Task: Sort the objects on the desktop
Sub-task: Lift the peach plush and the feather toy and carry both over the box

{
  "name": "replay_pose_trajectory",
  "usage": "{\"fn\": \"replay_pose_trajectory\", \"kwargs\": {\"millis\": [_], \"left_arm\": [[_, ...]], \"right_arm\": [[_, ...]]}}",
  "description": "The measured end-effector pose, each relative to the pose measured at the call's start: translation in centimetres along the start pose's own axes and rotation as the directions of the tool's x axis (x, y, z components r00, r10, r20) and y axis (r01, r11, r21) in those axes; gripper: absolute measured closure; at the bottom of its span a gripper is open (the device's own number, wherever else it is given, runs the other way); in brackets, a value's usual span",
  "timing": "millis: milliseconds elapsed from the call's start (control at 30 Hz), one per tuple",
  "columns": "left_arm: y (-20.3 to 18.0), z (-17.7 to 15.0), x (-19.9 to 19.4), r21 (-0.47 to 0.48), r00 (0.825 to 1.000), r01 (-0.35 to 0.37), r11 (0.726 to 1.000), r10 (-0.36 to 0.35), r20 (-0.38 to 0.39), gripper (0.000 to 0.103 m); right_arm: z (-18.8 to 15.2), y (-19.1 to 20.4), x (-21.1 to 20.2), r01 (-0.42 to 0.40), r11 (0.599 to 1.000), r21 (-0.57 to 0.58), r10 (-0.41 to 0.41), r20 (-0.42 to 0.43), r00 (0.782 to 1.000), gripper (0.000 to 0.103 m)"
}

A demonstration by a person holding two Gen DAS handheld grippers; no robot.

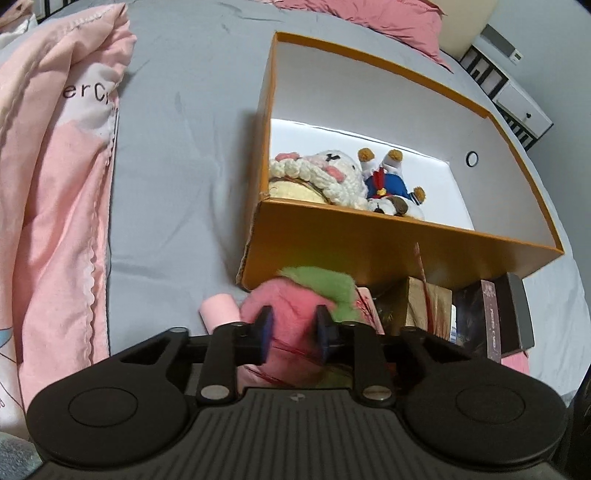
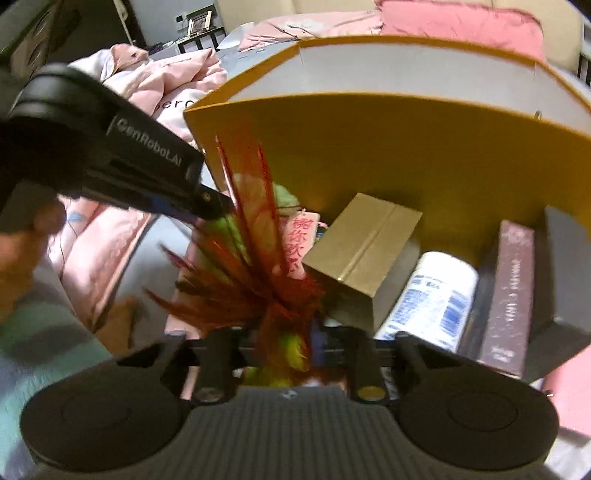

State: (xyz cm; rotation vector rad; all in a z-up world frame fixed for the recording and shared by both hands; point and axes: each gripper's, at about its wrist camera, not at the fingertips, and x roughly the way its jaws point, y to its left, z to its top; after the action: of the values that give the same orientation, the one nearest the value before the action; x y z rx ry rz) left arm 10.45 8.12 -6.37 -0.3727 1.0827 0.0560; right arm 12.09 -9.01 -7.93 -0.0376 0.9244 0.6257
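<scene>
Upright, red feather toy (image 2: 255, 236) pinched by right gripper (image 2: 291, 343), plumes toward orange box (image 2: 369, 155), left gripper (image 1: 293, 328) squeezing pink plush (image 1: 291, 306)

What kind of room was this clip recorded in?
Most likely a bedroom: the orange box sits on a grey bedsheet, with a pink quilt bunched beside it and a pink pillow behind.

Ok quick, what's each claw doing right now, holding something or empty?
Left gripper: closed on the pink and green plush toy.
Right gripper: closed on the red feather toy.
</scene>
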Motion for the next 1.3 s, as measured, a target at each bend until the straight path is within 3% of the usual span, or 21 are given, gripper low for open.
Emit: {"fn": "replay_pose_trajectory", "kwargs": {"millis": [100,167,200,267,467,600,767,1000,1133,1300], "left_arm": [[0.4,0.0,-0.5,-0.028,1.0,0.004,1.0,-0.003,0.028,0.068],[0.7,-0.1,-1.1,-0.044,0.998,0.02,0.999,-0.017,0.056,0.062],[0.9,-0.1,-1.3,-0.049,0.998,0.027,0.998,-0.024,0.065,0.053],[1.0,-0.1,-1.6,-0.052,0.996,0.036,0.998,-0.032,0.081,0.05],[-0.1,-0.1,-0.9,0.007,0.999,0.019,1.0,-0.019,0.046,0.041],[-2.1,-0.4,0.1,0.121,0.999,-0.035,0.992,0.033,0.013,0.04],[-3.8,-0.6,2.2,0.202,0.996,-0.066,0.977,0.078,-0.052,0.04],[-4.3,-0.7,4.6,0.2,0.988,-0.063,0.978,0.089,-0.124,0.037],[-3.7,-0.7,4.8,0.172,0.988,-0.025,0.985,0.051,-0.148,0.046],[-2.8,-0.7,5.2,0.117,0.982,0.017,0.993,0.005,-0.189,0.049]], "right_arm": [[-0.1,0.2,-0.6,-0.02,1.0,-0.016,0.021,0.04,0.999,0.1],[-0.2,0.7,-1.9,-0.012,0.999,-0.05,0.016,0.095,0.995,0.101],[-0.2,0.7,-2.6,-0.013,0.998,-0.054,0.019,0.118,0.993,0.102],[-0.3,0.4,-4.2,-0.029,0.999,-0.037,0.035,0.153,0.988,0.102],[-1.2,-1.6,-9.1,-0.068,0.996,0.052,0.052,0.253,0.966,0.102],[-1.5,-3.9,-11.2,-0.081,0.984,0.159,0.024,0.333,0.942,0.102],[-1.2,-5.2,-10.8,-0.058,0.97,0.236,-0.031,0.359,0.933,0.102],[-0.7,-5.2,-9.3,-0.046,0.97,0.238,-0.044,0.36,0.932,0.102],[-0.7,-5.4,-9.0,-0.046,0.969,0.242,-0.044,0.355,0.934,0.101],[-0.6,-5.3,-8.5,-0.046,0.97,0.238,-0.041,0.347,0.937,0.101]]}}
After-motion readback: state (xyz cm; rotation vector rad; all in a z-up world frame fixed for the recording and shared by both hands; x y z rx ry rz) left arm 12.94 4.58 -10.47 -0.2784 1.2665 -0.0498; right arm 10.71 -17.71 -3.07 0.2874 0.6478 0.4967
